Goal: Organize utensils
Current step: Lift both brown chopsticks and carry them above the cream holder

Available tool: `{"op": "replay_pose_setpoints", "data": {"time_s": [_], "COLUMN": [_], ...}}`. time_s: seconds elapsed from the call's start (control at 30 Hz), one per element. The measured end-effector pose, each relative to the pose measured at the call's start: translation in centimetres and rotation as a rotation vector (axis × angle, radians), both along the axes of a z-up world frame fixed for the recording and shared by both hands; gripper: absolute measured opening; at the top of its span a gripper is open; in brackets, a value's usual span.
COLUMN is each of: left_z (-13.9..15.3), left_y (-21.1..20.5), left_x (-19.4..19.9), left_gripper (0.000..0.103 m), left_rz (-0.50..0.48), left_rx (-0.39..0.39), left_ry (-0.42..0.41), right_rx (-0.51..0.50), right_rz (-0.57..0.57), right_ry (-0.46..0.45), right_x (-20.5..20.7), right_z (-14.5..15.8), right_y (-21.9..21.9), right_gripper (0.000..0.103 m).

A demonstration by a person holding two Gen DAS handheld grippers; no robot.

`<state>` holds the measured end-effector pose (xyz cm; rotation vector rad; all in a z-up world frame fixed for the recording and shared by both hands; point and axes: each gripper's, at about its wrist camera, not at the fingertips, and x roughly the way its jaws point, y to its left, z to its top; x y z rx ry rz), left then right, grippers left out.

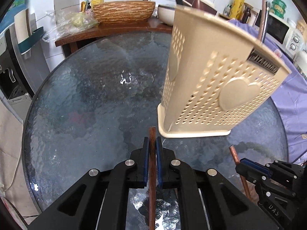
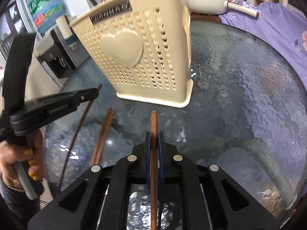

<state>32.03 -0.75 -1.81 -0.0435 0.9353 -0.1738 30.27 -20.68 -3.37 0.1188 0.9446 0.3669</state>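
Chopsticks: one dark wooden chopstick (image 1: 152, 153) clamped between the left gripper (image 1: 152, 143) pads, tip poking out past them toward the holder base. Second, lighter brown chopstick (image 2: 154, 134) clenched in the right gripper (image 2: 154, 140) the same way. Two more loose chopsticks (image 2: 104, 132) lie side by side on the glass table (image 2: 239, 95), between the grippers. Beige perforated utensil holder (image 2: 138, 57) with heart emblem stands upright on the table just ahead of both tips, not touching. Person's hand (image 2: 17, 159) grips the left handle.
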Motion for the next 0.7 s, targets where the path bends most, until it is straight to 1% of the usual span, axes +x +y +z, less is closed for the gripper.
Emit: {"op": "replay_pose_setpoints", "data": {"time_s": [0.2,0.37,0.5,0.7], "left_z": [2.4,4.6,6.2,8.2], "left_y": [-0.1,-0.2,0.0,0.3], "left_x": [-1.5,-3.2,-4.5,-6.3], "left_gripper": [0.007,0.007,0.007,0.007], "left_rz": [-0.013,-0.034,-0.041,-0.049], "left_rx": [-0.039,-0.064,-0.083,-0.103], "left_ry": [-0.056,-0.111,-0.15,-0.206], "right_rx": [0.086,0.151,0.176,0.171], "right_rz": [-0.001,0.027,0.053,0.081], "right_ry": [-0.059,-0.14,-0.218,-0.334], "right_x": [-0.8,-2.4,-3.7,-5.8], "right_z": [2.6,5.3,7.4,10.3], "right_y": [-1.2,-2.1,-2.6,-3.3], "right_gripper": [0.008,0.008,0.008,0.008]}}
